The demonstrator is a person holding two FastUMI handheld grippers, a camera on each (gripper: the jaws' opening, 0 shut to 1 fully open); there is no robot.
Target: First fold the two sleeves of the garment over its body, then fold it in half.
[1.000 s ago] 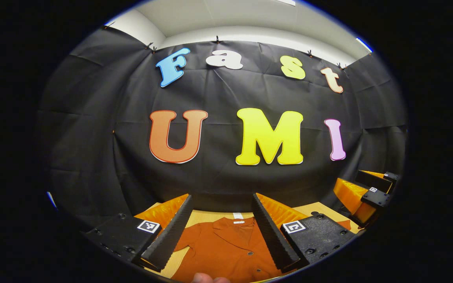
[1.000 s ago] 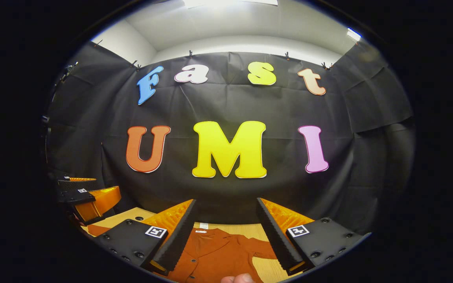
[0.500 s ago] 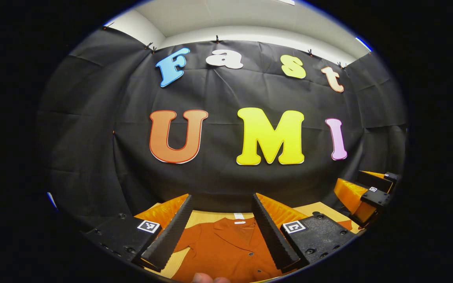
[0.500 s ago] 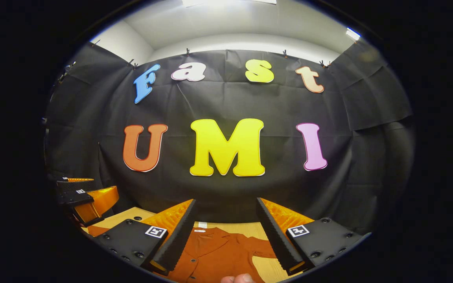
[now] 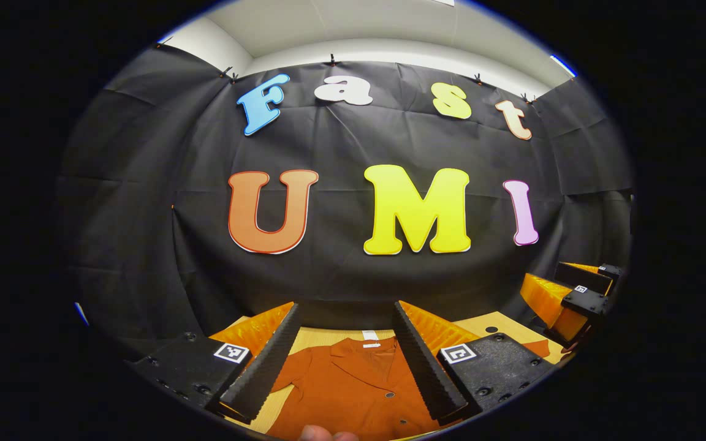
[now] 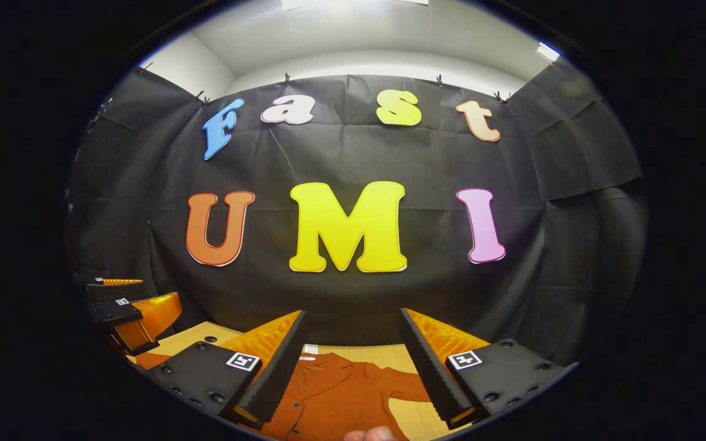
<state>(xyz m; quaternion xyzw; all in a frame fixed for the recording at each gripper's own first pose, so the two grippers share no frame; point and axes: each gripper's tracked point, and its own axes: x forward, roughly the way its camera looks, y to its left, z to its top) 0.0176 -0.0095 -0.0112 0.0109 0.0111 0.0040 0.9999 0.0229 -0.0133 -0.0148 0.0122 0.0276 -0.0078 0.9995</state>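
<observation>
Both tongs hang above the desk (image 5: pixel 328 335) with their jaws spread wide and nothing between the fingers but air. The left tongs (image 5: pixel 347 361) look down on the shirt (image 5: pixel 353 386), lying flat on the desk, so nothing rises in the path down. The right tongs (image 6: pixel 353 367) have the same open drop. The two tongs are well apart, with free room between them. Beyond the desk's far edge the black wall (image 6: pixel 353 159) closes the way forward. A fingertip (image 6: pixel 370 435) shows at the near edge.
</observation>
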